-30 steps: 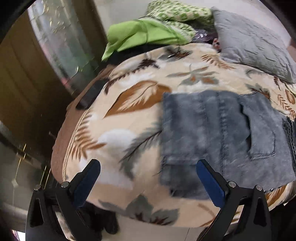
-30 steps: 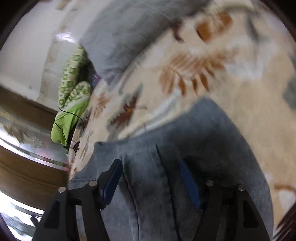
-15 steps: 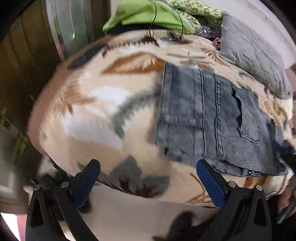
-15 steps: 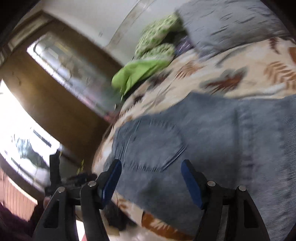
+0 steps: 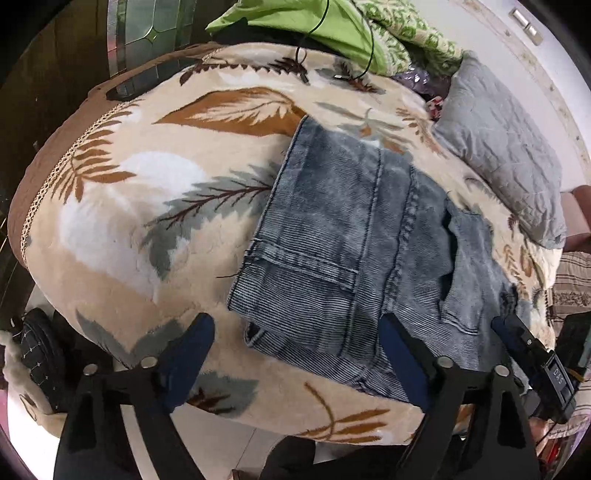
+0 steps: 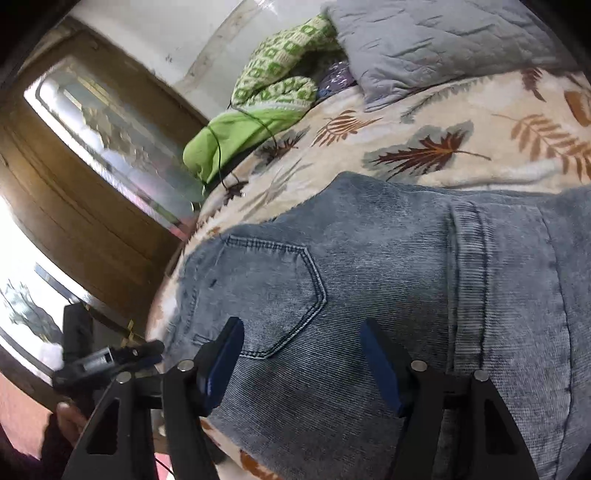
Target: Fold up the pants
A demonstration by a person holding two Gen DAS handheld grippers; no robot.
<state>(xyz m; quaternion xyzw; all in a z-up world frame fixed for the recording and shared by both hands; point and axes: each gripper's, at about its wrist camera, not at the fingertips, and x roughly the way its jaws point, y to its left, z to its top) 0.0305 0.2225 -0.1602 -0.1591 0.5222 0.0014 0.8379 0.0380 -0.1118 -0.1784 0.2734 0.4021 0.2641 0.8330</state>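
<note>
Both tongs, left (image 5: pixel 295 350) and right (image 6: pixel 303 354), are closing over the folded pants (image 5: pixel 351 251) (gripping nothing) at six o'clock on the bed (image 5: pixel 129 206).

A bed (image 5: pixel 110 229) under a cream leaf-print blanket carried folded grey-blue denim pants (image 5: pixel 351 251) near its front edge. At the far end lay a grey quilted pillow (image 5: pixel 498 147), a bright green cloth (image 5: pixel 295 22) and a green-patterned knit (image 6: pixel 280 74).

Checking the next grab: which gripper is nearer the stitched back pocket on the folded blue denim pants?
Right. The right gripper hovers over the stitched back pocket, closing; the left gripper is at the pants' hem end.
</note>
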